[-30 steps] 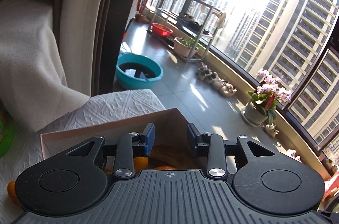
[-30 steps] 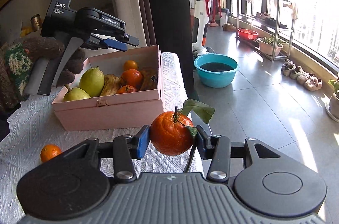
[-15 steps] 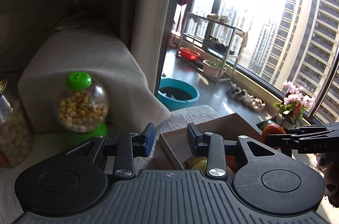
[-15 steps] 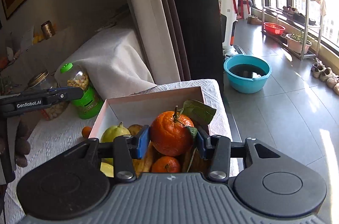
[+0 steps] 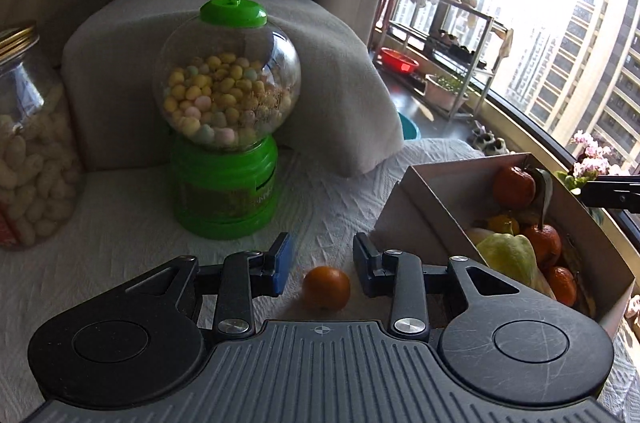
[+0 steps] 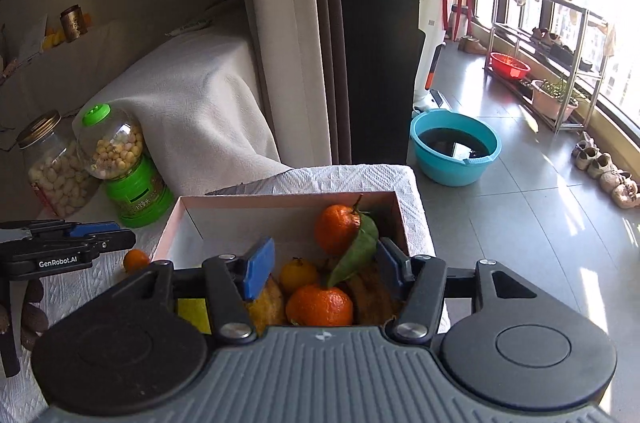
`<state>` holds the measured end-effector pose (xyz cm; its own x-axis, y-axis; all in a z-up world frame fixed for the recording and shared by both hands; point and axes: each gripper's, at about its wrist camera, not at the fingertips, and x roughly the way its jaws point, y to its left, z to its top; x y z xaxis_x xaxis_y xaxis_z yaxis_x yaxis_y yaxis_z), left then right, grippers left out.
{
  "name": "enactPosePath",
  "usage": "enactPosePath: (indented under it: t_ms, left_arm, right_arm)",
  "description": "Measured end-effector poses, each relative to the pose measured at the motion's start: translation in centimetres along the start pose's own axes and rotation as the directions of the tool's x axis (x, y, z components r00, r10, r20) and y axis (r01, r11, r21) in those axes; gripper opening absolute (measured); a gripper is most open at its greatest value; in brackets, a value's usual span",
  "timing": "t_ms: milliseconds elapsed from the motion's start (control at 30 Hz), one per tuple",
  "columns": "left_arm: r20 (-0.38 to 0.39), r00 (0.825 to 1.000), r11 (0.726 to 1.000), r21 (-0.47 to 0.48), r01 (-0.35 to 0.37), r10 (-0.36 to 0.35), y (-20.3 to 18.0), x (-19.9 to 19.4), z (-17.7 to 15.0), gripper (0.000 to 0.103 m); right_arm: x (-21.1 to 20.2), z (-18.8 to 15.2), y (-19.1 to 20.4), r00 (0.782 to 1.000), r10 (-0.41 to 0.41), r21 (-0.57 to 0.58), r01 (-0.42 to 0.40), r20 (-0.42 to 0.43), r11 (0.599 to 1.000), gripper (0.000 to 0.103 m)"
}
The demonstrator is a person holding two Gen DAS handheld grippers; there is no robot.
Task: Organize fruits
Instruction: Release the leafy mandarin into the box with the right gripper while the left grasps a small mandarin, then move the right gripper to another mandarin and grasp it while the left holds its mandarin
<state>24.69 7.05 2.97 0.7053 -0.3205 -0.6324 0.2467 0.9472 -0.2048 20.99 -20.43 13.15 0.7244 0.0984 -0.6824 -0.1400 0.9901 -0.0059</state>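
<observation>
A pink box on the white cloth holds oranges, pears and bananas; it also shows in the left wrist view. The leafed orange lies in the box's far right part, also visible in the left wrist view. My right gripper is open and empty above the box. A small orange lies on the cloth left of the box, also seen in the right wrist view. My left gripper is open, its jaws on either side of this orange and just above it.
A green candy dispenser and a glass jar of peanuts stand at the back left, before a cloth-covered block. The table edge drops at the right to a tiled floor with a blue basin.
My right gripper has opened and let the leafed orange drop into the box. My left gripper has swung left and down over the small orange on the cloth.
</observation>
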Motion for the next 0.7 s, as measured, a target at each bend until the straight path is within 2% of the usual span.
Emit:
enactPosePath:
  t_ms: [200,433,567,700]
  left_arm:
    - [-0.035,0.999,0.999,0.028,-0.027,0.028,-1.1,1.4,-0.7,0.037]
    - [-0.05,0.997,0.997,0.054,-0.061,0.064,-1.8,2.4,-1.6,0.033]
    - [-0.068,0.998,0.998,0.063,0.0,0.004,-2.9,0.5,-2.8,0.033]
    - [-0.079,0.997,0.995,0.1,0.023,-0.016,-4.4,-2.2,-5.2,0.033]
  right_arm:
    - [-3.9,-3.8,-0.1,0.999,-0.035,-0.055,0.036,0.021,0.998,0.059]
    - [-8.1,-9.0,-1.1,0.995,-0.087,-0.052,0.09,0.056,0.995,0.064]
    - [-8.8,-11.3,-1.6,0.992,-0.118,-0.049,0.12,0.042,0.992,0.065]
    - [-8.7,-13.2,-1.8,0.996,-0.084,0.003,0.083,0.005,0.997,0.065]
